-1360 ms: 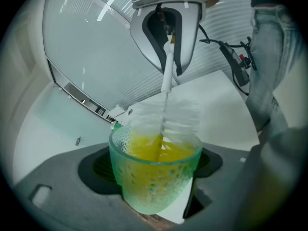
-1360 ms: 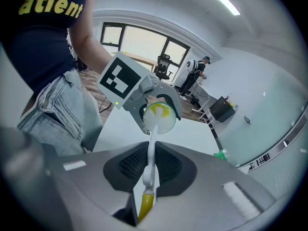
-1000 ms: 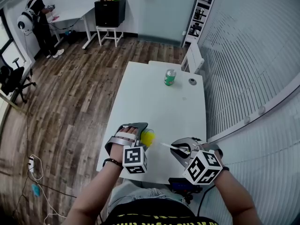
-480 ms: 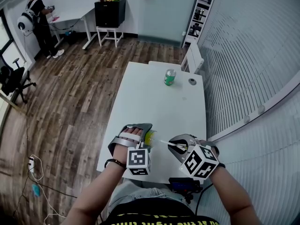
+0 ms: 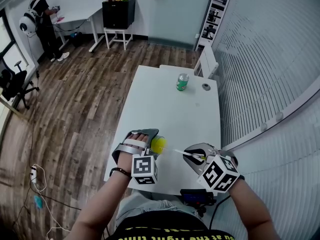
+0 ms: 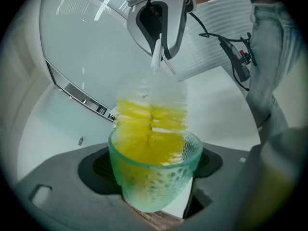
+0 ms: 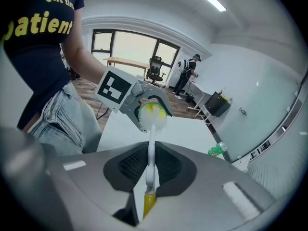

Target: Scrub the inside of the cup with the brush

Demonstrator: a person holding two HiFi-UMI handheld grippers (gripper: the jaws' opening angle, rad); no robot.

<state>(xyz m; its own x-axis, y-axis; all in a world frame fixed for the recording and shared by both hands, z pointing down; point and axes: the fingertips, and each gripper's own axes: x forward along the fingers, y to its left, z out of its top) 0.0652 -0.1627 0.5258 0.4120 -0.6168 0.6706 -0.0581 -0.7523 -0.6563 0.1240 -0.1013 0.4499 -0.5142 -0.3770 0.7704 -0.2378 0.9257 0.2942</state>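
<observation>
My left gripper is shut on a pale green dimpled glass cup, tilted with its mouth toward the right gripper. The brush head has yellow bristles down inside the cup and white bristles standing out above the rim. My right gripper is shut on the thin white brush handle, which has a yellow end at the jaws. In the right gripper view the brush head sits in the cup's mouth, in front of the left gripper's marker cube. Both grippers are over the near edge of the white table.
A green can and a small round object stand at the table's far end. A dark device hangs at the near edge by my body. A person, a black cabinet and an office chair are far off.
Both grippers have only swayed slightly. The brush head stays in the cup's mouth and both grips are unchanged.
</observation>
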